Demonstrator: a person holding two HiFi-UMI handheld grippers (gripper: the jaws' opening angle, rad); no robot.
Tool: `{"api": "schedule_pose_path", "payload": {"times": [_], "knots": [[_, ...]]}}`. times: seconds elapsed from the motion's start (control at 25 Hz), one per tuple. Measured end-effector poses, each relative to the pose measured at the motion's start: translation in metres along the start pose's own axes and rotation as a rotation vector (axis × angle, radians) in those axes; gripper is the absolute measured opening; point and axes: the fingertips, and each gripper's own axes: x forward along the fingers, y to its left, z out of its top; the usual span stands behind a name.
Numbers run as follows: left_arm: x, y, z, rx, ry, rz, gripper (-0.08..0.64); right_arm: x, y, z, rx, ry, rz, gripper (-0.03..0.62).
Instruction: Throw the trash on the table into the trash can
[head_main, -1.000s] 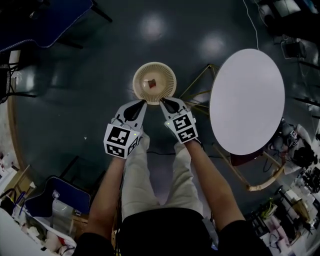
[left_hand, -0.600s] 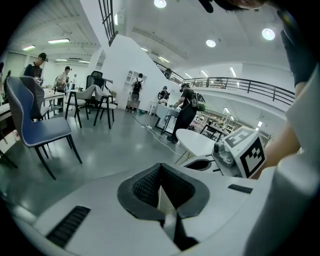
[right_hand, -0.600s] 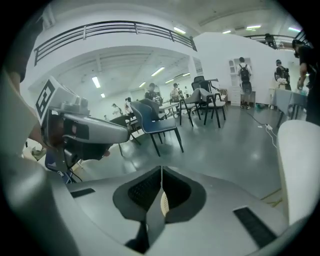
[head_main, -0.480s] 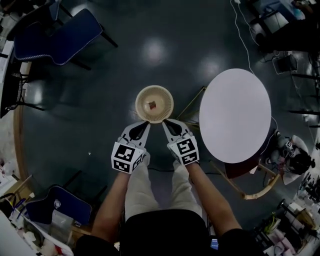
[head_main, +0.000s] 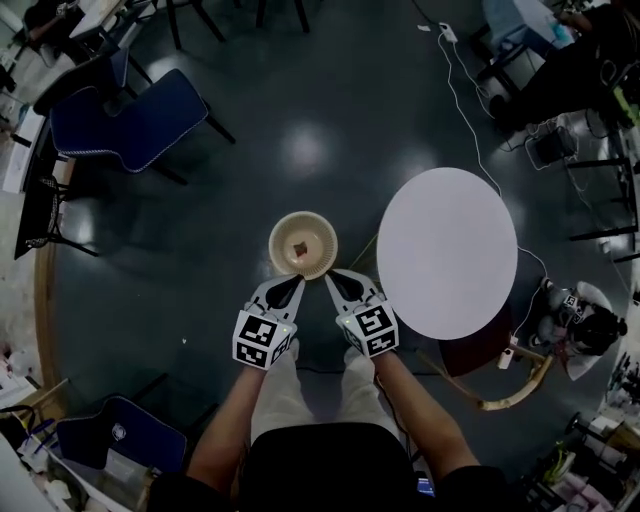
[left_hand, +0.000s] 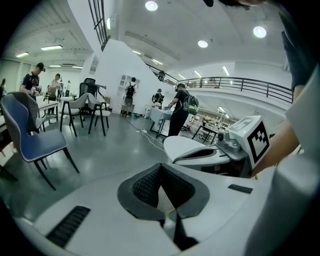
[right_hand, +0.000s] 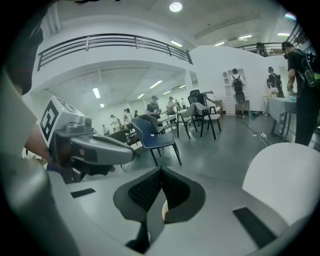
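Trash (head_main: 300, 249), a small reddish-brown scrap, lies at the bottom of the trash can (head_main: 277, 233), a round pale basket standing on the dark floor (head_main: 190, 235) just ahead of us. The round white surface (head_main: 447, 252) to our right shows a bare top in the head view. We see nothing left on it, though small or pale bits would be hard to make out from up here.

Our left gripper (head_main: 293, 283) and right gripper (head_main: 333, 278) hang side by side by the near rim of the can, close together but not touching. How high above it they are we cannot tell. Each gripper view shows its fingers pressed together with nothing between them, so neither carries anything.

We judge the task to be at or very near its end: the one piece we can see is already in the can, and the surface looks cleared. What may remain is a look over the surface for anything missed.
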Motion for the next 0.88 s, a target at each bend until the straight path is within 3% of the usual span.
{"api": "schedule_pose_path", "payload": {"times": [0.28,0.88], "knots": [[-0.008,-0.05,0.036,0.064,0.001,-0.053,0.014,-0.061,-0.013,0.049,-0.024,-0.078,-0.046,0.02],[-0.006,-0.15,0.134,0.174,-0.135,-0.088,0.014,-0.185,-0.041,0.112,-0.096,-0.202,-0.095,0.02]]}}
